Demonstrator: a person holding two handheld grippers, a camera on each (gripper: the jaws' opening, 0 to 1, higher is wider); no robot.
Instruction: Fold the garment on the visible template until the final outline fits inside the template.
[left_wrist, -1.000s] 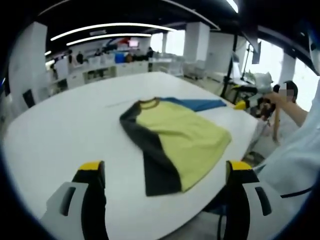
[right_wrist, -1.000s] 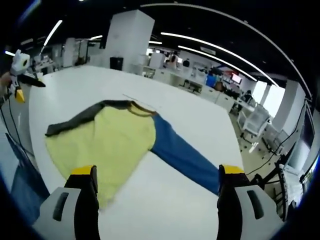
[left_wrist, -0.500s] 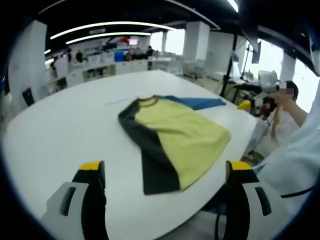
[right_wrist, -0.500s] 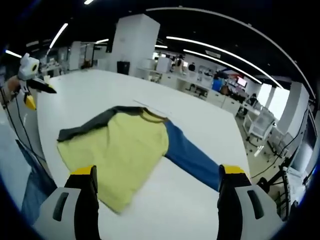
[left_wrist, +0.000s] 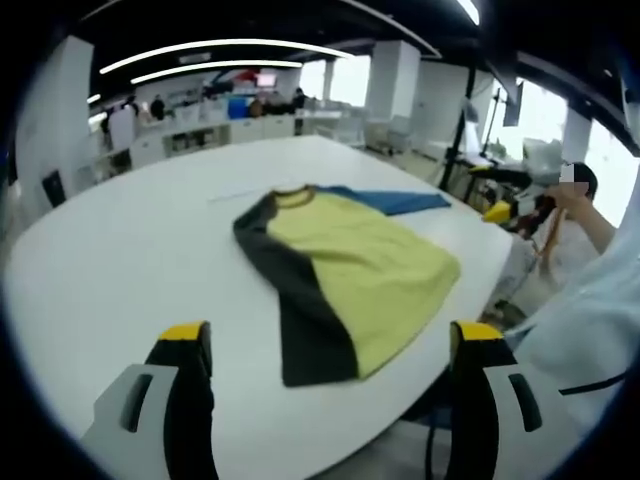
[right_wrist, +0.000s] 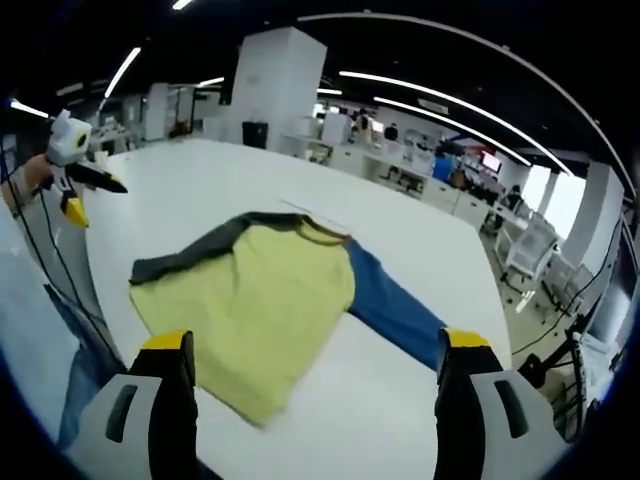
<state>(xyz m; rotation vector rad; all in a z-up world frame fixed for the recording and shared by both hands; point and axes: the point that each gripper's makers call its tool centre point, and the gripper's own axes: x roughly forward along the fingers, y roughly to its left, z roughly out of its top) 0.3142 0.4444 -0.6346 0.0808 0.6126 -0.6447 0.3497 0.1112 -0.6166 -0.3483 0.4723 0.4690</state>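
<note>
A yellow shirt (left_wrist: 360, 265) lies flat on the white table (left_wrist: 120, 260). Its dark grey sleeve (left_wrist: 295, 300) is folded in along one side, and its blue sleeve (left_wrist: 400, 204) stretches out on the far side. My left gripper (left_wrist: 330, 335) hovers open above the near table edge, short of the hem, holding nothing. From the other side, the same shirt (right_wrist: 260, 300) has its blue sleeve (right_wrist: 390, 310) pointing right. The right gripper (right_wrist: 315, 342) is open and bare in front of it. A thin line (right_wrist: 312, 213) on the table runs past the collar.
The right gripper (left_wrist: 497, 210) shows at the table's far right edge, held in a person's hand. The left gripper (right_wrist: 72, 165) shows at the left. A white sleeve (left_wrist: 590, 320) and blue trousers (right_wrist: 70, 380) are close by. Desks, chairs (right_wrist: 525, 250) and pillars stand behind.
Both cameras drifted slightly; in the right gripper view the shirt now sits more to the centre and right. The shirt itself has not moved, and both grippers stay open.
</note>
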